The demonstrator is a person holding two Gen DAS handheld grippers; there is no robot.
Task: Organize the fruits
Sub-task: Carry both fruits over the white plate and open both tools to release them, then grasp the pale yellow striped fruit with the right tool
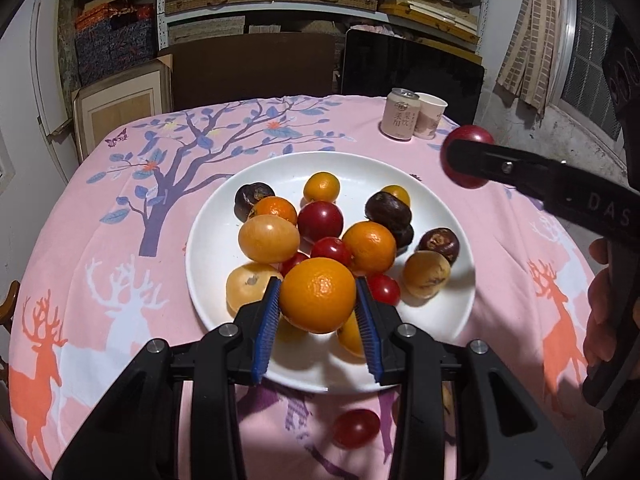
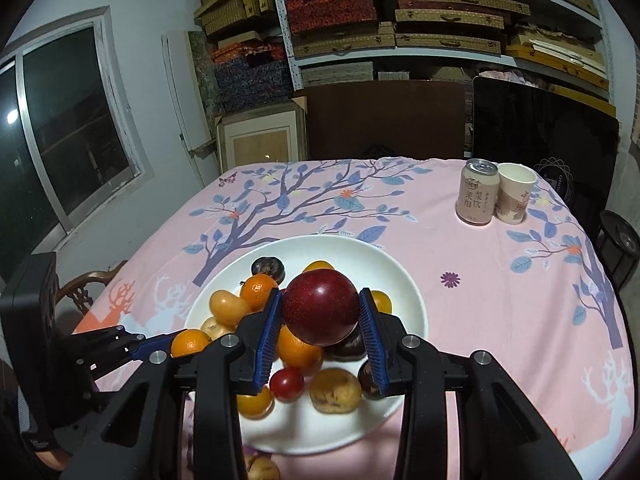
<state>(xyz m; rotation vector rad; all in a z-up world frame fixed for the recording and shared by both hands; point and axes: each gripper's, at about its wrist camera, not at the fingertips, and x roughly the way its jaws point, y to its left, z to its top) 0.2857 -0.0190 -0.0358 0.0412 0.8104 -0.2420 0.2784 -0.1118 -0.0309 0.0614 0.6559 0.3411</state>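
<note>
Shelves of woven boxes are filling the back wall, and a pink deer-print cloth [image 1: 120, 208] is covering the table below both tools. I'm holding the left gripper [image 1: 318, 296] clamped on an orange [image 1: 317, 295], pads pinching it at its widest part, and it's hanging over the near edge of the plate [image 1: 444, 184]. The right gripper [image 2: 320, 308] is clamped on a plum [image 2: 321, 307] the same way, hovering above the pile. Everything else is sitting under and ahead of the fingers: more oranges, yellow fruits, dark ones, little red tomatoes. One tomato [image 1: 356, 428] is lying off the plate on the cloth, right under the left tool. A can [image 2: 478, 192] and cup [image 2: 514, 194] are standing well ahead, off to the right.

Handling-wise, I'm guessing both fruits are light but round and smooth, so they could roll out if I grab off-centre. The plum probably bruises easily, so I'm not squeezing harder than needed. Orange peel should give a bit and grip better. Across the middle looks like the safest hold for each.
</note>
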